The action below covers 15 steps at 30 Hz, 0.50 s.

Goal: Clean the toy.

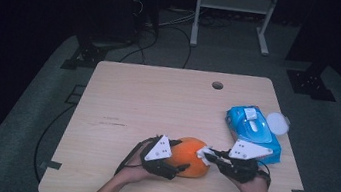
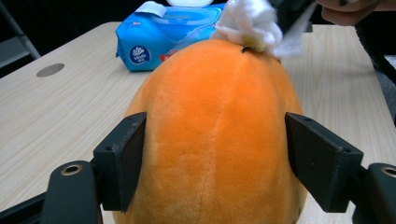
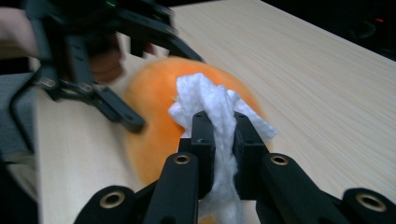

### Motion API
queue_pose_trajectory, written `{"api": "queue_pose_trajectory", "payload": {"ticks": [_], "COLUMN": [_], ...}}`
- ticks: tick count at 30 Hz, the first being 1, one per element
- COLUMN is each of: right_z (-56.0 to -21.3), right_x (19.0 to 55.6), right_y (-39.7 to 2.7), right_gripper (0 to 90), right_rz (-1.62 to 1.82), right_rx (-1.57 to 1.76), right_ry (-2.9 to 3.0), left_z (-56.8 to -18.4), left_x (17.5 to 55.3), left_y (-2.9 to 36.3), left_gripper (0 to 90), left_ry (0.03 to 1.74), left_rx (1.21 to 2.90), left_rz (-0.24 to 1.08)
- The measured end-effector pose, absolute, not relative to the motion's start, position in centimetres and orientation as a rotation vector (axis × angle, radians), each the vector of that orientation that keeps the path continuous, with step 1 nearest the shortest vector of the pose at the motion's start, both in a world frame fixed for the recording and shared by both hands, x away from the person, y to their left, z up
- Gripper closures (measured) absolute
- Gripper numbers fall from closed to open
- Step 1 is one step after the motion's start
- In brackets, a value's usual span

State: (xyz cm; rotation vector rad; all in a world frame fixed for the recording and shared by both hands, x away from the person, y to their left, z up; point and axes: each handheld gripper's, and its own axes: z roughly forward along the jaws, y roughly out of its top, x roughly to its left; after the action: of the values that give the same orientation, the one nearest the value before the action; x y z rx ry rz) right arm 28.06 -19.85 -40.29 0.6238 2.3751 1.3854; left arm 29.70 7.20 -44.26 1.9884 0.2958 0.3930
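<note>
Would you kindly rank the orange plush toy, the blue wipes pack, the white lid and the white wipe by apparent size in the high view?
Largest to smallest:
1. blue wipes pack
2. orange plush toy, close to the pack and partly hidden
3. white lid
4. white wipe

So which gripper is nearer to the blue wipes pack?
Right. The right gripper lies just beside the wipes pack, holding a wipe; the left gripper is farther, across the orange toy.

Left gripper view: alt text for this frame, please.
An orange plush toy sits between the left claw's two black jaws, while a crumpled white wipe presses on its far end. A blue wipes pack lies behind on the wooden table.
</note>
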Motion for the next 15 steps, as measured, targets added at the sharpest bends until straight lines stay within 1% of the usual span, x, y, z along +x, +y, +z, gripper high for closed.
{"api": "queue_pose_trajectory", "payload": {"ticks": [2,8,9,12,15], "right_z": [-40.4,-41.2,-41.1,-40.0,-39.5], "right_x": [28.2,29.1,28.9,28.3,27.8], "right_y": [-19.9,-22.2,-22.2,-21.2,-19.1], "right_gripper": [80.7,80.8,80.8,80.8,80.7], "right_rz": [1.361,1.284,1.313,1.413,1.342], "right_rx": [0.616,0.734,0.743,0.681,0.598], "right_ry": [2.38,2.362,2.358,2.362,2.385], "left_z": [-44.3,-44.2,-44.2,-44.1,-44.1], "left_x": [29.7,29.8,29.9,29.8,29.6], "left_y": [7.4,7.2,7.1,6.5,6.3], "left_gripper": [24.5,24.4,24.3,23.5,23.6], "left_ry": [0.295,0.3,0.305,0.307,0.288], "left_rx": [1.988,1.983,1.984,1.98,2.0], "left_rz": [0.389,0.381,0.381,0.387,0.409]}}
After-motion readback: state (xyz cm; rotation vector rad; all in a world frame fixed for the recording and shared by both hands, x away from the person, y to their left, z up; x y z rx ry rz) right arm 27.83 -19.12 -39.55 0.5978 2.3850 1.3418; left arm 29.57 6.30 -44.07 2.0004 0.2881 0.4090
